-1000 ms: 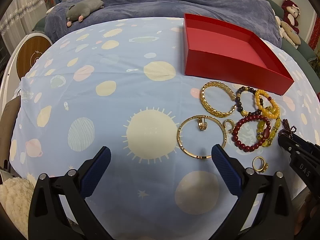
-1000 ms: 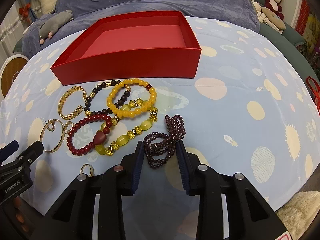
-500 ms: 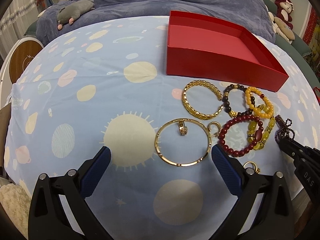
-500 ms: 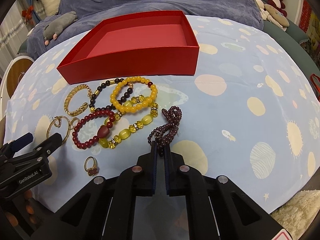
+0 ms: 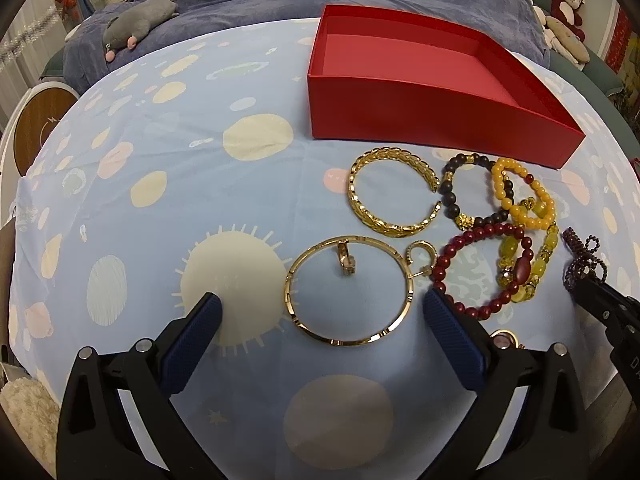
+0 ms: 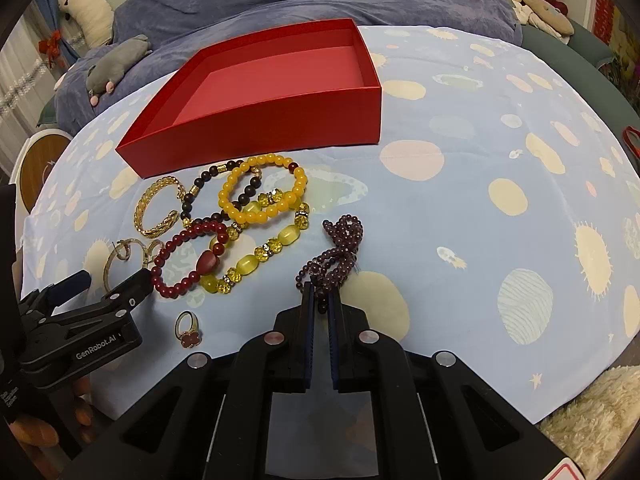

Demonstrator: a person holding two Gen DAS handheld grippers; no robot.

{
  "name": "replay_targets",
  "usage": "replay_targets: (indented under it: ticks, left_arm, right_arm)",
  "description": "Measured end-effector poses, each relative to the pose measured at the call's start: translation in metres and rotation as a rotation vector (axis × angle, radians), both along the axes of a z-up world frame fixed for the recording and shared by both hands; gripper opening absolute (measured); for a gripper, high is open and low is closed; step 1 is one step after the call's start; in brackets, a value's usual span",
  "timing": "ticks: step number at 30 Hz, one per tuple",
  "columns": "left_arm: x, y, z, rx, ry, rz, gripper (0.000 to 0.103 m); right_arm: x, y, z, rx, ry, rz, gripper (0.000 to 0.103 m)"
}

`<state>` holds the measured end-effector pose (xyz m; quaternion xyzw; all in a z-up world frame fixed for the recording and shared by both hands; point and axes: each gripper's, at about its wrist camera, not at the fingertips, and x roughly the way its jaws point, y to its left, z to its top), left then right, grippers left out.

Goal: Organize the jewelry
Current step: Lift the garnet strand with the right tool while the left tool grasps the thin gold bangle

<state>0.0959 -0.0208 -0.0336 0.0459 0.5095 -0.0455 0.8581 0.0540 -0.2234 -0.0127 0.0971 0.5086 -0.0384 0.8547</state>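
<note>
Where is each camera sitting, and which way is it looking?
Left wrist: on the left hand-held gripper, facing down and forward at the thin gold bangle; its own open blue fingers show.
Right wrist: on the right hand-held gripper, facing the purple bead strand it is shut on; its own black fingers show.
Shared: both see the red box, the bracelets, and each other's gripper.
</note>
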Motion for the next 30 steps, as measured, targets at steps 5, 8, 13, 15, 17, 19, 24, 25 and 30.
replay_targets:
  ticks: [5,8,13,15,17,19,24,25,30]
  left_arm:
    - [-0.003,-0.008,0.004,-0.002,-0.024,-0.038,0.078]
    - [-0.003,-0.011,0.006,-0.008,-0.031,-0.054,0.073]
    - [-0.002,-0.011,0.007,-0.021,-0.042,-0.063,0.059]
    - [-0.002,-0.010,0.008,-0.028,-0.042,-0.063,0.059]
    - [-0.002,-0.009,0.008,-0.037,-0.043,-0.061,0.059]
    - [-0.003,-0.008,0.010,-0.049,-0.045,-0.063,0.059]
    - [-0.008,-0.007,0.017,-0.065,-0.055,-0.068,0.059]
    - [-0.009,-0.006,0.020,-0.070,-0.061,-0.066,0.059]
    - [-0.016,-0.002,0.039,-0.106,-0.094,-0.068,0.059]
  right_arm:
    - [-0.001,-0.003,-0.001,0.011,0.002,-0.014,0.006]
    - [-0.001,-0.004,-0.002,0.018,0.004,-0.020,0.006]
    - [-0.002,-0.005,-0.002,0.023,0.004,-0.025,0.006]
    - [-0.002,-0.005,-0.001,0.025,0.003,-0.025,0.006]
    - [-0.002,-0.006,-0.001,0.027,0.002,-0.024,0.006]
    - [-0.002,-0.007,0.001,0.030,-0.001,-0.022,0.006]
    - [-0.004,-0.007,0.007,0.039,-0.017,-0.022,0.006]
    - [-0.005,-0.007,0.008,0.041,-0.021,-0.022,0.006]
    - [-0.008,-0.007,0.017,0.048,-0.039,-0.019,0.006]
